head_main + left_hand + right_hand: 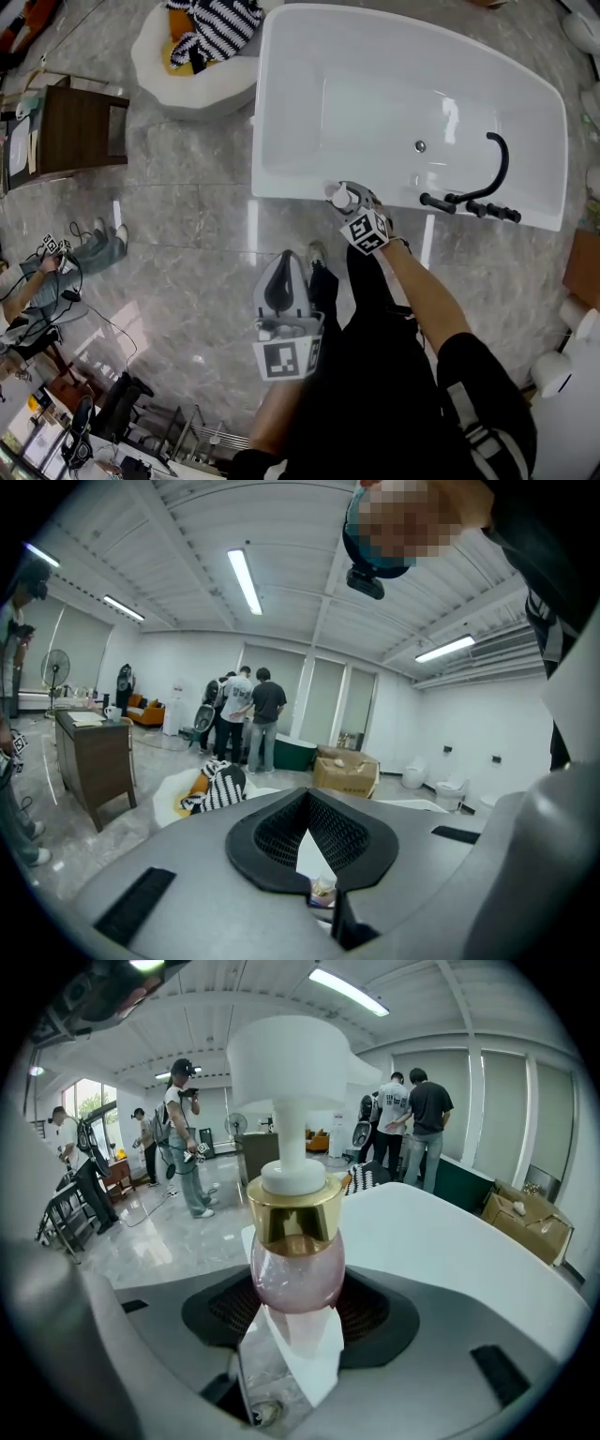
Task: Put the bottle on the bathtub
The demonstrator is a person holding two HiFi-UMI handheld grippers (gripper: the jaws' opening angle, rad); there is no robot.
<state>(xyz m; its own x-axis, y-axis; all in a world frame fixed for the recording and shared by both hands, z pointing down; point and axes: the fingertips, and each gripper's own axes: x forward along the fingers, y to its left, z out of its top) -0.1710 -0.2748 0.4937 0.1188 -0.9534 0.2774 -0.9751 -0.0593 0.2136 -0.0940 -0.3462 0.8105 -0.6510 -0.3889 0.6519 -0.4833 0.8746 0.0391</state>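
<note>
A pink round bottle (296, 1269) with a gold collar and a white pump top stands upright between the jaws of my right gripper (298, 1314), which is shut on it. In the head view the bottle (339, 195) sits at the near rim of the white bathtub (291, 183), with the right gripper (354, 208) just behind it. Whether its base touches the rim is hidden. My left gripper (283, 274) hangs lower over the floor, away from the tub. Its jaws (309, 836) are shut on nothing.
A black faucet (487, 173) and handles stand on the tub's near rim to the right of the bottle. A white round cushion with a striped toy (192, 56) lies left of the tub. A brown desk (80, 127) and a person (56, 267) are further left.
</note>
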